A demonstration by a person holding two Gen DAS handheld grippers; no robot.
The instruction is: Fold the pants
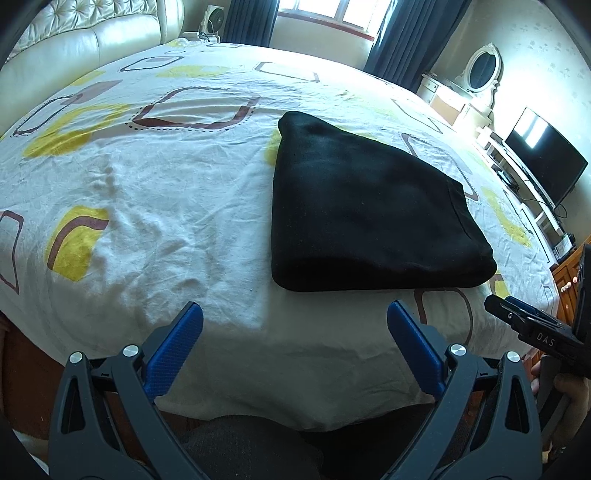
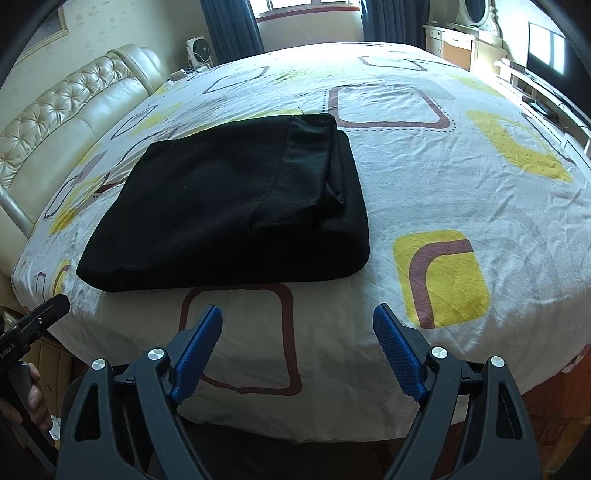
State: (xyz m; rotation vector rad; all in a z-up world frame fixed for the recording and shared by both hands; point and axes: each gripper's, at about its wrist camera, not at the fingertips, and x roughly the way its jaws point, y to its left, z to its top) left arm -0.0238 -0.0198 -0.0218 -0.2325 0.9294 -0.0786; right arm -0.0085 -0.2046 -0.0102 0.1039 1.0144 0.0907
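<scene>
The black pants (image 1: pixel 365 206) lie folded into a compact stack on the patterned bed sheet (image 1: pixel 155 177). In the right wrist view the pants (image 2: pixel 236 210) show a hem band on top, right of centre. My left gripper (image 1: pixel 295 317) is open and empty, held over the near bed edge, a short way in front of the stack. My right gripper (image 2: pixel 297 319) is also open and empty, just in front of the stack's near edge. The right gripper's side shows at the right edge of the left wrist view (image 1: pixel 532 325). Neither gripper touches the pants.
A cream tufted headboard (image 2: pixel 55 122) runs along the bed's left side. A window with dark curtains (image 1: pixel 391 33) is at the back. A white dresser with an oval mirror (image 1: pixel 480 70) and a TV (image 1: pixel 543 162) stand to the right. A small fan (image 2: pixel 197 51) sits by the headboard.
</scene>
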